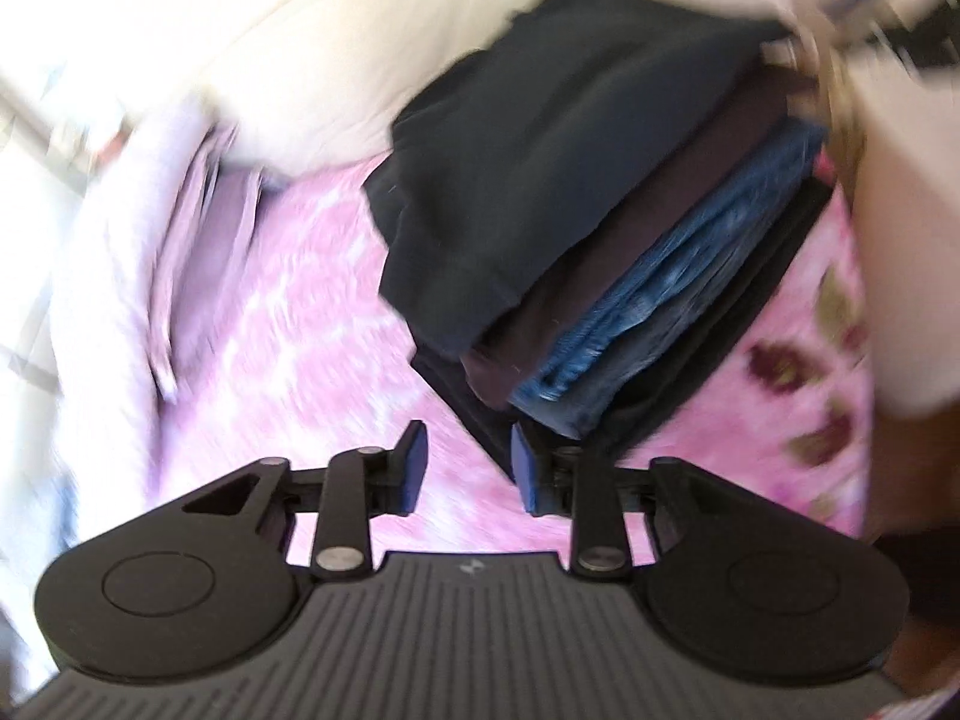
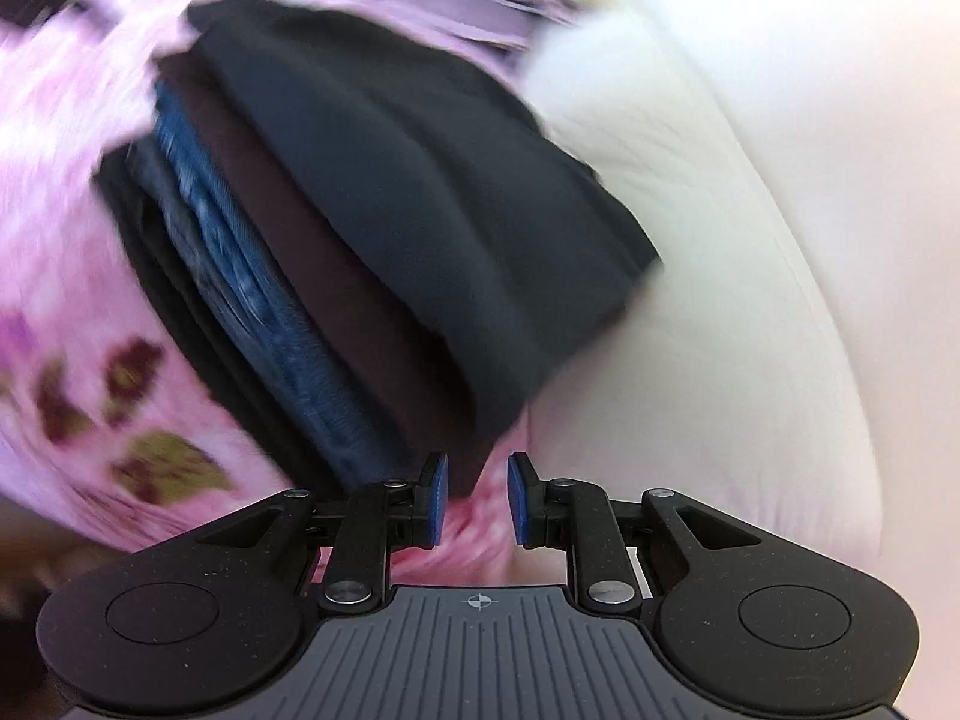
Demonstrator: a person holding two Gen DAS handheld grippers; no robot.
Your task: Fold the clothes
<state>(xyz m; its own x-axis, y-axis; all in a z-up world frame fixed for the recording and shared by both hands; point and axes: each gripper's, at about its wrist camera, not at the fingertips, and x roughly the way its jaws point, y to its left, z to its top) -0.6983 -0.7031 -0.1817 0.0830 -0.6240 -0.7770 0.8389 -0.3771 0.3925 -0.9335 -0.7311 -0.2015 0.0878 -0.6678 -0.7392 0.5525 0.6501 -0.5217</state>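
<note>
Pink floral bedspread (image 1: 288,300) carries our stack of folded clothes (image 1: 576,192), beside a cream pillow (image 2: 750,210). Our left claw (image 1: 468,468) and right claw (image 2: 478,501) hang released, grasping nothing, near the stack's edge.

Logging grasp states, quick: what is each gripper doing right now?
Left gripper: open, holding nothing, beside the stack of folded clothes.
Right gripper: open, holding nothing, near the stack's corner.
</note>
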